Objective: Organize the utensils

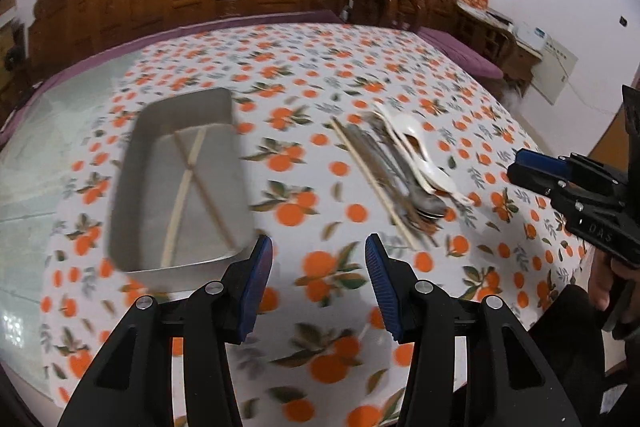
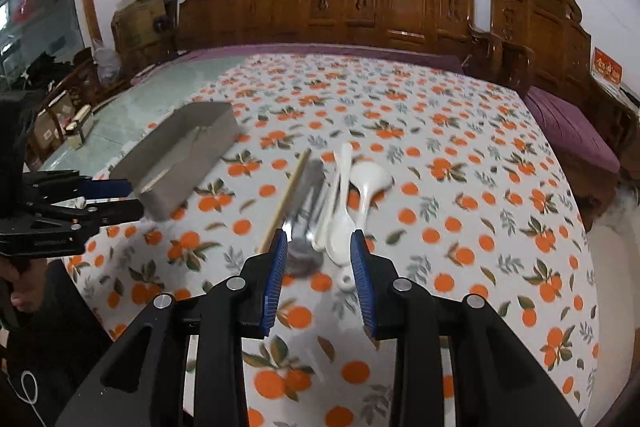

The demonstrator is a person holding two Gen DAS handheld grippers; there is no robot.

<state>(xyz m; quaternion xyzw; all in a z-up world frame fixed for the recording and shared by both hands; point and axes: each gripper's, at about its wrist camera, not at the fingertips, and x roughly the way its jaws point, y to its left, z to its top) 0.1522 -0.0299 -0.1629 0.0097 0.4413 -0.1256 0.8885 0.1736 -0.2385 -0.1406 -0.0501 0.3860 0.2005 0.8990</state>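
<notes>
A grey metal tray [image 1: 132,187] lies on the orange-print tablecloth and holds two crossed chopsticks [image 1: 192,183]; it also shows in the right wrist view [image 2: 172,163]. To its right lies a pile of utensils: a chopstick [image 1: 372,183], metal spoons [image 1: 416,195] and white spoons [image 1: 420,155]. In the right wrist view the pile has the chopstick [image 2: 286,199], metal spoons [image 2: 306,227] and white spoons [image 2: 352,203]. My left gripper [image 1: 319,279] is open and empty, between tray and pile. My right gripper [image 2: 319,275] is open, just short of the spoons' near ends.
The tablecloth [image 2: 460,211] covers a glass-topped table [image 1: 48,131]. Carved wooden benches [image 2: 400,7] with purple cushions [image 2: 568,135] line the far and right sides. The right gripper shows at the right edge of the left wrist view [image 1: 516,167].
</notes>
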